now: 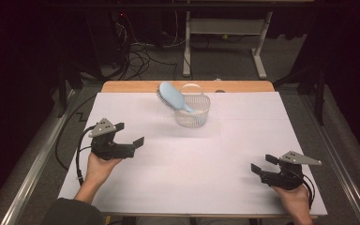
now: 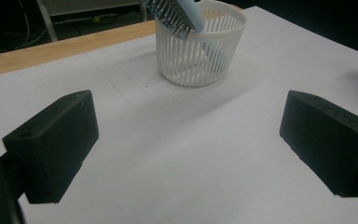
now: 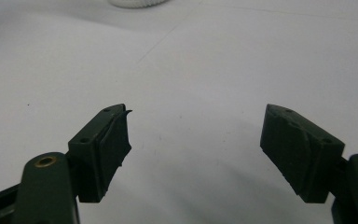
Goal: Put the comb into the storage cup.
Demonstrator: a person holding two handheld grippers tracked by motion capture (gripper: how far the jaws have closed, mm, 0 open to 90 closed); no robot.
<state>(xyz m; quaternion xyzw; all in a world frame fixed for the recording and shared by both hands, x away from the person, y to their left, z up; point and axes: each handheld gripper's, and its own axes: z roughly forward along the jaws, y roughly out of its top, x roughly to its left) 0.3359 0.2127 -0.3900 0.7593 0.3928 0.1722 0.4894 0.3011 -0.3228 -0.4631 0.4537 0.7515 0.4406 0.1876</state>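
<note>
High view, near edge first: right hand-held gripper (image 1: 261,163) rests low on the white surface (image 1: 225,154), well short of the basket (image 1: 193,111) and off to its right. Jaws spread, nothing between them; the right gripper view confirms bare sheet in the gap. Left hand-held gripper (image 1: 130,133) sits short of the basket too, off to its left and somewhat closer to it, jaws likewise spread wide and empty.

Farther out: white slotted basket stands upright near the far edge of the surface. Light blue hairbrush (image 1: 173,96) stands in it handle-down, head and bristles leaning out over the basket's left rim, tilted well off vertical.

Risks, as judged from here:
- Brush head overhangs the rim on the left; weight sits high and off-centre. A nudge to the basket from that side would likely tip it, or flip the brush out.
- Basket looks light and nothing steadies it. Pulling the brush sideways rather than up along its handle would likely drag or topple it.
- Bristle side faces down and left in the left gripper view (image 2: 170,16); jaws closing across bristles may slip.
- Handle end may catch in the slots when lifted.
</note>
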